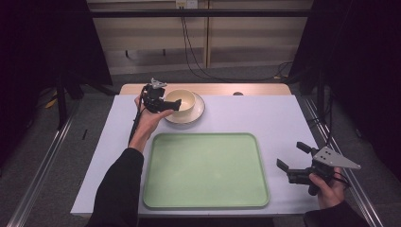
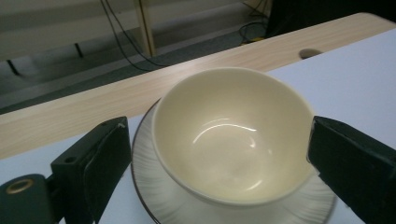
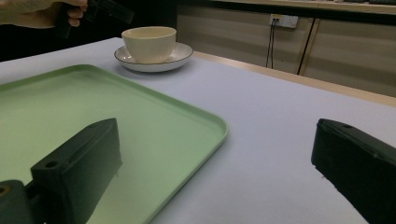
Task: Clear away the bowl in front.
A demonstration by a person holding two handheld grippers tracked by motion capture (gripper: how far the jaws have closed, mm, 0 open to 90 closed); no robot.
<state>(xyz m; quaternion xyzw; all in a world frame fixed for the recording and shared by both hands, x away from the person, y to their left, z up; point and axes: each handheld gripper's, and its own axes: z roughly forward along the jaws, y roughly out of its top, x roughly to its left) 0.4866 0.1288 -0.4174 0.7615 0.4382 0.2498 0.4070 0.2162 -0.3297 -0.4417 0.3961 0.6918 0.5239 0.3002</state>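
Note:
A cream bowl (image 1: 180, 100) stands on a white plate (image 1: 197, 113) with a dark rim at the back of the table. My left gripper (image 1: 173, 102) is open at the bowl's left side; in the left gripper view its jaws stand wide on either side of the bowl (image 2: 232, 133), not touching it. A pale green tray (image 1: 205, 170) lies empty in the middle of the table. My right gripper (image 1: 292, 156) is held open off the tray's right edge, low over the table. The right gripper view looks across the tray (image 3: 93, 112) to the bowl (image 3: 149, 43) and plate (image 3: 180, 55).
The table has a white top (image 1: 265, 118) and a wooden strip (image 1: 208, 89) along its far edge with a round cable hole (image 1: 238, 93). Cables hang down the wall behind. Metal rails run along the floor on both sides.

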